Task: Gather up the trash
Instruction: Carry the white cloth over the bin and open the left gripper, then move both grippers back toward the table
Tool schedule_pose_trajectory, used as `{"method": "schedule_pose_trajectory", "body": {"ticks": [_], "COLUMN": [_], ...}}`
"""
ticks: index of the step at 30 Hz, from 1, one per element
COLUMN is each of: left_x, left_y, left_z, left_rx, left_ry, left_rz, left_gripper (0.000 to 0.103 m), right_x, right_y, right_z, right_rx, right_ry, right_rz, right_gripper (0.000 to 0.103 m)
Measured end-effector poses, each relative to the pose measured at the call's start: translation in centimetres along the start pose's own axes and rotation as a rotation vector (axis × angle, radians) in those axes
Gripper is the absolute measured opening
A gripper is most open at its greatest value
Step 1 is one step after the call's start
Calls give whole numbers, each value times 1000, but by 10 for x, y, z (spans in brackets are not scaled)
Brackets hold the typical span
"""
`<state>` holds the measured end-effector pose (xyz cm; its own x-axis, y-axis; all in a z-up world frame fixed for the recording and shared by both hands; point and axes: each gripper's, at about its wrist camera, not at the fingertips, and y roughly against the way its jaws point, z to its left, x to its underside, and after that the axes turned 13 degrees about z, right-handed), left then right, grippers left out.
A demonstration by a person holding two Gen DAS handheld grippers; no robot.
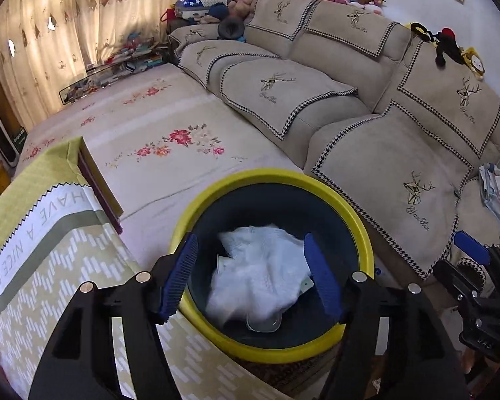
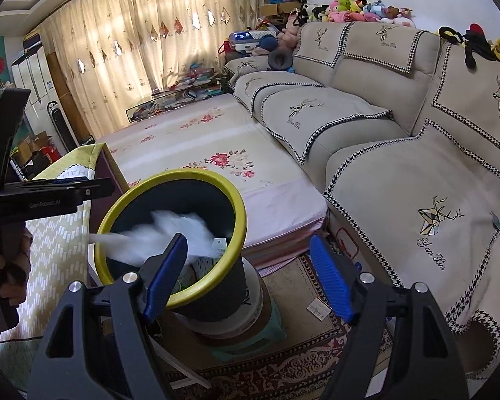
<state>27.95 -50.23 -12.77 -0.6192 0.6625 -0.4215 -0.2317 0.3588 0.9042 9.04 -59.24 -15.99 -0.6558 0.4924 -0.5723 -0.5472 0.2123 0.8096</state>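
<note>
My left gripper [image 1: 250,276] hangs directly over the round dark bin with the yellow rim [image 1: 356,220], its blue ribbed fingers [image 1: 183,273] spread wide with nothing between them. Below and between them a crumpled white tissue [image 1: 260,266] shows blurred, inside the mouth of the bin, apparently dropping onto the clear plastic piece [image 1: 263,323] at the bottom. My right gripper [image 2: 248,276] waits just beside the bin, over the patterned red rug [image 2: 293,366], jaws likewise parted and empty. From that side the tissue [image 2: 170,236] smears white across the opening, with one streak reaching over the near rim toward the yellow-green patterned tablecloth [image 2: 53,250]. I judge this is the drop itself, so doing it well means keeping the left jaws centred over the opening until the tissue settles fully inside. If a corner hangs over the rim, I should nudge it in. The bin sits raised on a white bucket [image 2: 250,300], so I must avoid knocking it.
</note>
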Motion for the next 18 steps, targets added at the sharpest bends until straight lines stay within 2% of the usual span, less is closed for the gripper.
{"method": "schedule_pose_trajectory", "body": {"ticks": [3, 9, 13, 18], "left_x": [8, 49, 100, 171], "left_y": [19, 95, 152, 203], "left_z": [8, 28, 45, 89], "left_rx": [13, -13, -48, -119], "left_ry": [15, 34, 66, 167], "left_rz": [-25, -160, -253, -308], "left_gripper": [68, 80, 93, 98], "right_x": [0, 2, 4, 11], "right_y": [2, 8, 12, 13], "right_z": [4, 21, 44, 93], "right_rx": [-6, -23, -49, -98], "right_ry": [9, 37, 77, 164], "right_rz": [1, 0, 9, 24], "right_gripper": [72, 76, 77, 78]}}
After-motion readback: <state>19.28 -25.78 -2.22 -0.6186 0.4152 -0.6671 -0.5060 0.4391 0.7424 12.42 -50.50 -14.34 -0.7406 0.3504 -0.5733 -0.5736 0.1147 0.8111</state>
